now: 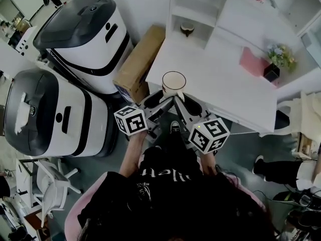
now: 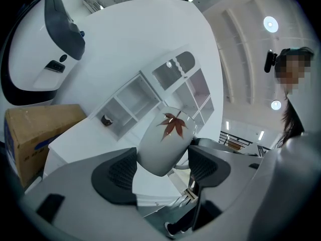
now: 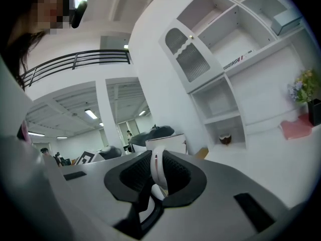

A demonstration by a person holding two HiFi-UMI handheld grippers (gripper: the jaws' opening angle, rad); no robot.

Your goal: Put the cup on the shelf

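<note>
**Cup held by both grippers at the near desk edge**

1. Cup position. In the head view the white cup (image 1: 173, 83) sits just above the centre of the frame, mouth up, over the near left corner of the white desk (image 1: 220, 84). Whether its base touches the desk cannot be told. The left gripper view shows a red leaf print on its wall.

2. Left gripper. The left gripper (image 1: 159, 100) reaches the cup from the lower left of the head view. In the left gripper view the cup body stands tilted between the jaws, and both dark pads (image 2: 119, 170) bear against its wall. This gripper is clamped on the cup body.

3. Right gripper. The right gripper (image 1: 186, 104) reaches the cup from the lower right. In the right gripper view the jaws are nearly together, with the white handle (image 3: 156, 165) of the cup pinched upright between the pads. This gripper is clamped on the handle.

4. Shelf. The white shelf (image 1: 196, 4) stands at the far side of the desk, at the top centre of the head view, well apart from the cup. One lower compartment holds a small brown bowl (image 1: 187, 29).

5. Surroundings. A cardboard box (image 1: 140, 62) lies just left of the desk. Two white-and-black machines (image 1: 83, 36) fill the left of the frame. A pink item (image 1: 252, 62) and a pot of flowers (image 1: 277, 59) sit on the desk at the upper right.
</note>
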